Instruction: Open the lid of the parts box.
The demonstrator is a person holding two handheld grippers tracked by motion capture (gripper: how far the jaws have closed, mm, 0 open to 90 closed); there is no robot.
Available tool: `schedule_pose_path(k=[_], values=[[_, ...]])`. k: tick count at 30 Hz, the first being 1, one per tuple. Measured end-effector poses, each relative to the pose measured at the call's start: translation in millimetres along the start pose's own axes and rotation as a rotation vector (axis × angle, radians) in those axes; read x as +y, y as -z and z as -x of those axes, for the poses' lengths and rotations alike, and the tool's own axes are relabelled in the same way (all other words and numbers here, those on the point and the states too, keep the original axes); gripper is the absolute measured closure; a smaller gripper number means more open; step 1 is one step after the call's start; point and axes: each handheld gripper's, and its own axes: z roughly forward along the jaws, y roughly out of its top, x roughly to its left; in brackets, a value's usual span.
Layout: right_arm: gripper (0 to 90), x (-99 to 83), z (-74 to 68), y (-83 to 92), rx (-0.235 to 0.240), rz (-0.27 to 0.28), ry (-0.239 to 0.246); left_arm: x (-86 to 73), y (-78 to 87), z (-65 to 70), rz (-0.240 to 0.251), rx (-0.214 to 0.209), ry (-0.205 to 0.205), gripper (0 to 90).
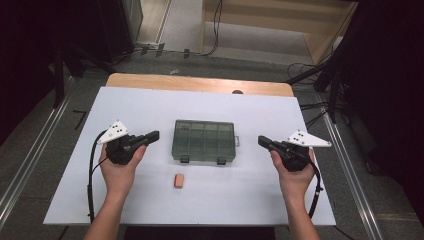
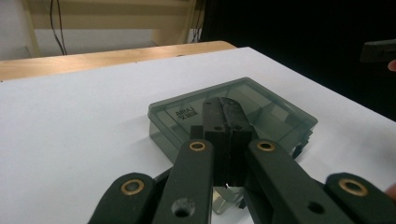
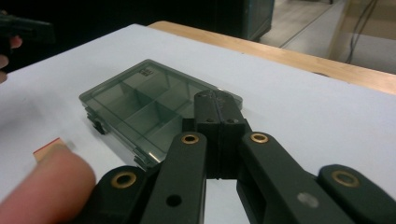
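A smoky transparent compartment box [image 1: 204, 141] lies closed in the middle of the white table top [image 1: 75, 200]. A small orange block [image 1: 179, 181] rests just in front of it. My left gripper [image 1: 155, 135] is held level to the left of the box, pointing at its left side, jaws shut and empty. My right gripper [image 1: 261, 141] mirrors it on the right, also shut on nothing. In the left gripper view the closed jaws [image 2: 223, 103] overlap the box [image 2: 177, 119]. In the right gripper view the closed jaws [image 3: 215, 97] point at the box [image 3: 140, 105], with the block [image 3: 46, 148] at the left.
The white top rests on a wooden table whose far edge [image 1: 200, 82] shows behind it. Metal rails [image 1: 30, 155] run along the floor on both sides, and cables [image 1: 310, 107] lie at the back right. A thumb [image 3: 46, 186] intrudes low in the right gripper view.
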Motion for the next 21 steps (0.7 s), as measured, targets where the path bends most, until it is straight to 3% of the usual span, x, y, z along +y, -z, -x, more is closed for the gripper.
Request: schedule_pose_path(k=[9, 15, 17, 20, 21], values=[[88.8, 9.6, 3.9, -14.7, 0.036, -0.031, 0.046, -3.6, -13.0, -12.4, -0.028, -0.021, 0.015, 90.0], [88.9, -2.1, 8.1, -24.2, 0.073, -0.068, 0.046, -14.7, -22.5, -13.9, -0.097, -0.076, -0.014, 90.0], [88.9, -9.0, 7.4, -30.1, 0.071, -0.118, 0.062, -19.7, -23.1, -14.2, -0.103, -0.085, -0.007, 90.0], [88.9, -12.2, 7.5, -34.7, 0.083, -0.14, 0.066, -26.8, -26.5, -15.9, -0.147, -0.074, -0.011, 90.0], [88.9, -14.5, 7.5, -39.6, 0.105, -0.152, 0.061, -28.9, -28.0, -15.4, -0.171, -0.06, -0.033, 90.0]])
